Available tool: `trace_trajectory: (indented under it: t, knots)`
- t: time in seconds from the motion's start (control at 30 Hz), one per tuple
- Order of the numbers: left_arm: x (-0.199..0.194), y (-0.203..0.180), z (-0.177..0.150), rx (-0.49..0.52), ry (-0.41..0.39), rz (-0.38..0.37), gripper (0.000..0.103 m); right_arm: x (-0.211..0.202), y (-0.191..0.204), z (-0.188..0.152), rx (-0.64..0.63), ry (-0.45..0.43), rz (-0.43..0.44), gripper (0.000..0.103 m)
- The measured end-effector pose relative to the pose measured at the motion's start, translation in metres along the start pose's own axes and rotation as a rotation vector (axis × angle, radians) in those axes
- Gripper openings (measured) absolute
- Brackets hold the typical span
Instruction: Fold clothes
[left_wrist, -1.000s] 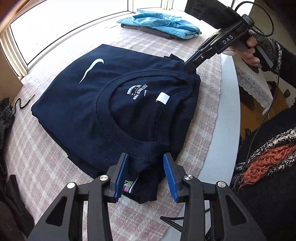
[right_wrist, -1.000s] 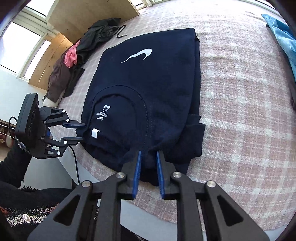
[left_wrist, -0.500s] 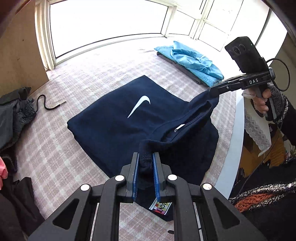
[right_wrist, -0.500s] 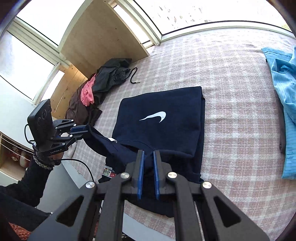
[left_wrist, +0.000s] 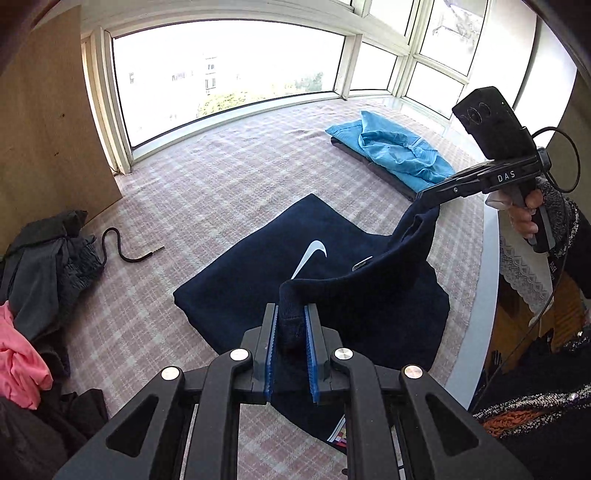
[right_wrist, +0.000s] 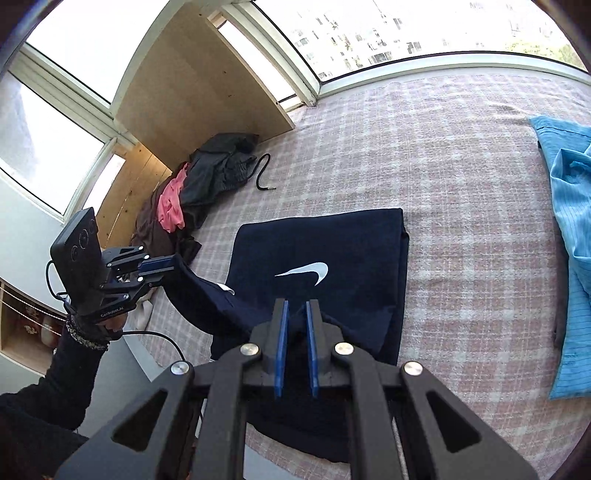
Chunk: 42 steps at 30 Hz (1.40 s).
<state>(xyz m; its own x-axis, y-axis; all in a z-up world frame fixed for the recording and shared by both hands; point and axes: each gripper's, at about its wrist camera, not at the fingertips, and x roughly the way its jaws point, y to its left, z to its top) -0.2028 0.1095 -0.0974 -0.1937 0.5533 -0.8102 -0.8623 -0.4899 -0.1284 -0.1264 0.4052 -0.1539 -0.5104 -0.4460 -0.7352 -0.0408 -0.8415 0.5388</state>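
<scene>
Both claws grip the navy sweatshirt (left_wrist: 258, 291). Left claw (left_wrist: 290, 314) has just been closing and its blue pads (left_wrist: 271, 354) now pinch a thick fold of the garment's near edge, nearly shut. Right claw (right_wrist: 296, 314) likewise stands almost closed on dark fabric bunched between its pads (right_wrist: 281, 343). Between the two claws the raised edge stretches taut, lifted off the plaid-covered desk (left_wrist: 221, 177), while the part bearing the white swoosh (right_wrist: 308, 273) lies flat beyond it. Left of the sweatshirt sits a heap of dark and pink clothes (right_wrist: 192, 184); right of it, well apart, a folded blue shirt (right_wrist: 569, 236).
</scene>
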Motion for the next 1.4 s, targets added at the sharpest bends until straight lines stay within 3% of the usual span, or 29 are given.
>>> trace_trajectory:
  t: [0.4, 0.43, 0.5, 0.57, 0.7, 0.77, 0.8, 0.87, 0.97, 1.03, 1.13, 1.2, 1.4]
  knots:
    - [0.054, 0.069, 0.026, -0.144, 0.048, -0.008, 0.013, 0.088, -0.035, 0.077, -0.028, 0.104, -0.114, 0.011]
    - [0.063, 0.076, 0.028, -0.158, 0.065, -0.012, 0.013, 0.1, -0.039, 0.08, -0.028, 0.144, -0.132, 0.012]
    - [0.082, 0.089, 0.028, -0.192, 0.103, -0.015, 0.015, 0.117, -0.046, 0.085, -0.031, 0.208, -0.181, 0.024]
    - [0.099, 0.102, 0.024, -0.238, 0.146, -0.008, 0.025, 0.105, -0.047, 0.085, -0.037, 0.197, -0.184, 0.027]
    - [0.09, 0.112, 0.012, -0.267, 0.14, -0.006, 0.027, 0.06, -0.047, 0.08, -0.036, 0.132, -0.167, 0.04]
    - [0.069, 0.111, 0.004, -0.243, 0.126, 0.05, 0.029, 0.028, -0.041, 0.067, -0.046, 0.091, -0.103, 0.041]
    - [0.056, 0.108, -0.001, -0.227, 0.121, 0.079, 0.03, 0.016, -0.035, 0.052, -0.075, 0.09, -0.067, 0.047]
    - [0.029, 0.096, -0.012, -0.175, 0.11, 0.126, 0.03, 0.007, -0.022, 0.013, -0.165, 0.121, -0.072, 0.049]
    - [0.008, 0.044, -0.033, -0.008, 0.101, 0.097, 0.038, 0.006, -0.015, -0.046, -0.271, 0.188, -0.136, 0.049]
    - [0.012, 0.007, -0.045, 0.105, 0.132, 0.05, 0.044, 0.013, -0.023, -0.074, -0.283, 0.241, -0.13, 0.049]
    - [0.046, -0.039, -0.058, 0.264, 0.234, -0.027, 0.046, 0.024, -0.035, -0.092, -0.283, 0.285, -0.15, 0.049]
    - [0.068, -0.051, -0.064, 0.337, 0.289, 0.01, 0.045, 0.031, -0.036, -0.095, -0.311, 0.293, -0.175, 0.049]
    - [0.091, -0.031, -0.062, 0.311, 0.352, 0.019, 0.044, 0.037, -0.03, -0.092, -0.384, 0.3, -0.139, 0.049]
